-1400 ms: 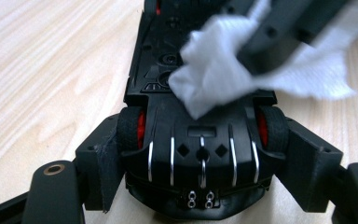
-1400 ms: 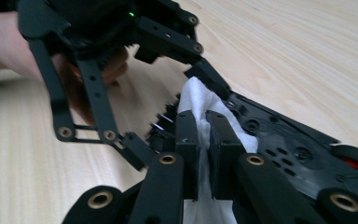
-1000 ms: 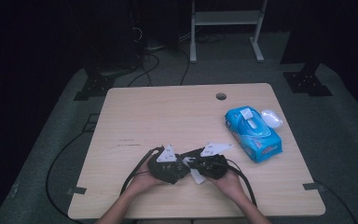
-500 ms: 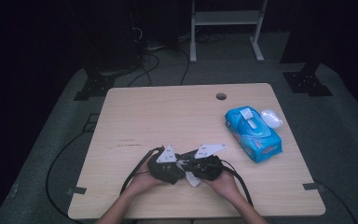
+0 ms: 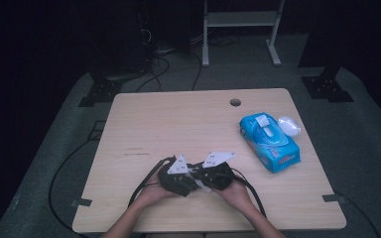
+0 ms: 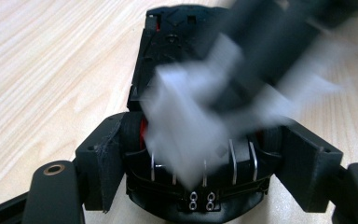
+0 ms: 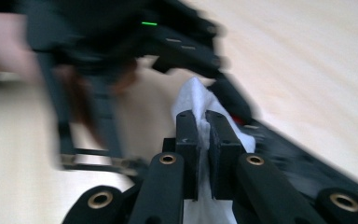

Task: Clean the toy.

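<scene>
1. Since the earlier frame, our right gripper point(image 5: 209, 179) has edged slightly left.
2. Its fingers point(image 7: 186, 140) pinch a wipe point(image 7: 193, 100) against the black object point(image 6: 196, 186) that the left gripper point(image 6: 200, 154) clamps.
3. Hard rubbing could tear the wipe.

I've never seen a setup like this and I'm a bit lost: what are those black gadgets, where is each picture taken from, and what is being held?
A person sits at a wooden table with a hand-held two-jaw gripper in each hand. One camera looks down from above; the other two ride on the grippers and look along their jaws. The right gripper is shut on a white wipe. The left gripper holds a black object with red inside, which the wipe seems to be rubbing. A blue wipes pack lies to the right.
</scene>
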Available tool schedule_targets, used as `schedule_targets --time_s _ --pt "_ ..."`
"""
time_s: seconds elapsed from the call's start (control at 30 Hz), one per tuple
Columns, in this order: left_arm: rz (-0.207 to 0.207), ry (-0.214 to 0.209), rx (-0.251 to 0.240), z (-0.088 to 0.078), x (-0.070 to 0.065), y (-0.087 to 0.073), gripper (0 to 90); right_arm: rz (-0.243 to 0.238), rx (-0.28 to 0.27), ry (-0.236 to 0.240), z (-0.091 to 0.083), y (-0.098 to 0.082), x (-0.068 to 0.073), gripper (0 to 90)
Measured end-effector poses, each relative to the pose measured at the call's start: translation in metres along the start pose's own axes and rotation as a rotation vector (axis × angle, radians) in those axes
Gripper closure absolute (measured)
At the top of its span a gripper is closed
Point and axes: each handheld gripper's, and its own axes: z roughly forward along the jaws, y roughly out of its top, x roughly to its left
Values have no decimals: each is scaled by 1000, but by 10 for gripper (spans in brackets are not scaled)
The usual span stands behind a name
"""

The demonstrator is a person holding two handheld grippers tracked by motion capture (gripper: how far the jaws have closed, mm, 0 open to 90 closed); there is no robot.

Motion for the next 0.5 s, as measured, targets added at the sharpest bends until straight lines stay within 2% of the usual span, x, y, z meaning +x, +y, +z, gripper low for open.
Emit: schedule_targets --time_s 0.03,0.07,0.1,0.13,0.23,0.33,0.4,0.47,0.5 --pt "-2 -2 -3 0 0 0 247 4 6 -42 -2 -1 -5 838" --pt "-3 -5 -3 -1 1 0 247 23 3 -59 -4 -2 -10 838" --pt "-1 -4 -5 -1 1 0 247 51 0 -60 -6 -3 -13 838" --pt "-3 -6 -4 0 1 0 247 55 -6 -51 -5 -3 -13 838" --pt "13 -3 14 1 0 0 247 29 -12 9 2 -1 -2 837" --pt "15 -1 19 1 -1 0 247 -12 7 -6 7 3 2 837" --pt "15 3 5 -1 -1 1 247 2 6 -42 4 3 -4 838" --pt "12 -1 -10 -2 0 1 248 -5 21 -112 0 1 -10 837" --pt "13 -3 -11 -2 0 1 248 15 19 -132 -2 0 -15 838"
